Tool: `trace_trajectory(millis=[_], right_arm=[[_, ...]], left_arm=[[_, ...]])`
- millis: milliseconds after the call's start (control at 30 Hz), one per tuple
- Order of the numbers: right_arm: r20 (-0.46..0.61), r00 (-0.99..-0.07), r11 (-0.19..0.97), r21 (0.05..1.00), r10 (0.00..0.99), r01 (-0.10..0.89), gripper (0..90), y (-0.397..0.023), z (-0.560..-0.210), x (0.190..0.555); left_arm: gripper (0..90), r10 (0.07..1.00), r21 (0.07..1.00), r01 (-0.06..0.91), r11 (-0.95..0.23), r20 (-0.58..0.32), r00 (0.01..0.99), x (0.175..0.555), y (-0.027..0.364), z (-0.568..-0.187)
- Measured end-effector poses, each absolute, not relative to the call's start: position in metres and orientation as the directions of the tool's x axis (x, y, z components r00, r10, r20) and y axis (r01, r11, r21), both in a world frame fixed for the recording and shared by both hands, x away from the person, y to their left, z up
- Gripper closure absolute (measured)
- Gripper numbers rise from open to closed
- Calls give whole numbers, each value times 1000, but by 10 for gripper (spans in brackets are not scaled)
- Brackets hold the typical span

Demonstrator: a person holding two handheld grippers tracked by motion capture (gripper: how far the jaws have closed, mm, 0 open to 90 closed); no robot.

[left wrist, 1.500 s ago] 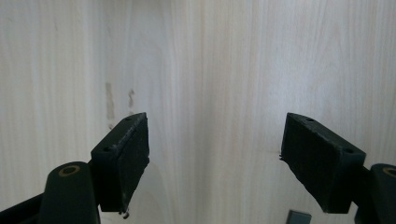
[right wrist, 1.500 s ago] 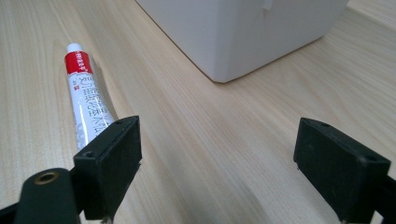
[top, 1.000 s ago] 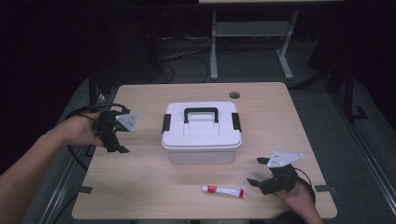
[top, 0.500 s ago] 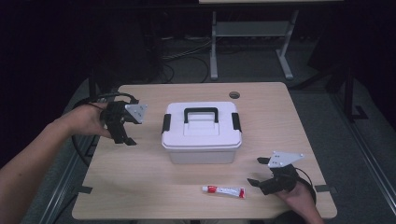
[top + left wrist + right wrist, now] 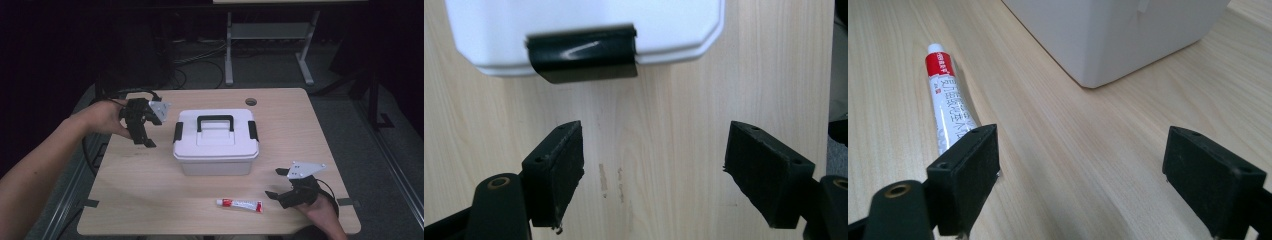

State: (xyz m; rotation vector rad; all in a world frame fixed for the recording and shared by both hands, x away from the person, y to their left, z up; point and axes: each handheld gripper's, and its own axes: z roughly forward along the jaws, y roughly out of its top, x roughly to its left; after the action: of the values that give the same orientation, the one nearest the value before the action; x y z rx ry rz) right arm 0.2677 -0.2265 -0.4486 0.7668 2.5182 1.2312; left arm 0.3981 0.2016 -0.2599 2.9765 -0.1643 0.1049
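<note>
Our left tongs [image 5: 142,131] hang above the worktop [image 5: 150,190] just beside the left end of the white storage box [image 5: 216,141], jaws spread wide and holding nothing. Half a second ago they were farther to the left, and a full second ago farther still and nearer the worktop's left edge; they have swung in toward the box while our left forearm followed. In the left gripper view the tongs [image 5: 654,180] point straight at the box's black side latch [image 5: 583,53], which sits closed against the white lid, with bare wood between the pads and the latch.

The box stands at the middle of the worktop, lid on, its black carry handle [image 5: 215,122] lying flat on top. It has not shifted across the three frames.

Our right tongs [image 5: 281,187] rest low at the worktop's near right corner, where they were a second ago, jaws likewise released and empty. In the right gripper view the tongs [image 5: 1080,175] look toward a corner of the box [image 5: 1118,35], and the red-and-white tube [image 5: 948,100] lies along the wood with its tail reaching behind the left-hand pad. Seen from above, the tube [image 5: 239,204] lies in front of the box, near its front wall and unmoved.
</note>
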Motion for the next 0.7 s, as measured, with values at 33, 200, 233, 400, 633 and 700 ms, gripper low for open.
trace_trajectory(millis=[33, 200, 233, 400, 633, 700], right_arm=[[16, -836, 508, 787, 549, 349, 148, -227, -448, 268], [19, -835, 512, 783, 550, 355, 147, -226, -447, 268], [15, -837, 515, 782, 547, 351, 147, -226, -447, 268], [14, -838, 520, 779, 545, 351, 147, -225, -447, 268], [11, -848, 537, 769, 530, 346, 147, -221, -448, 267], [9, -849, 540, 768, 528, 344, 147, -220, -448, 267]], left_arm=[[229, -104, 150, -115, -982, 78, 992, 399, 200, -259], [229, -111, 146, -120, -982, 74, 991, 406, 186, -252], [229, -115, 146, -125, -981, 71, 991, 408, 184, -252], [229, -119, 136, -127, -982, 67, 991, 413, 171, -246], [229, -127, 124, -135, -983, 69, 989, 419, 153, -241], [229, -130, 117, -137, -984, 65, 989, 421, 146, -240]])
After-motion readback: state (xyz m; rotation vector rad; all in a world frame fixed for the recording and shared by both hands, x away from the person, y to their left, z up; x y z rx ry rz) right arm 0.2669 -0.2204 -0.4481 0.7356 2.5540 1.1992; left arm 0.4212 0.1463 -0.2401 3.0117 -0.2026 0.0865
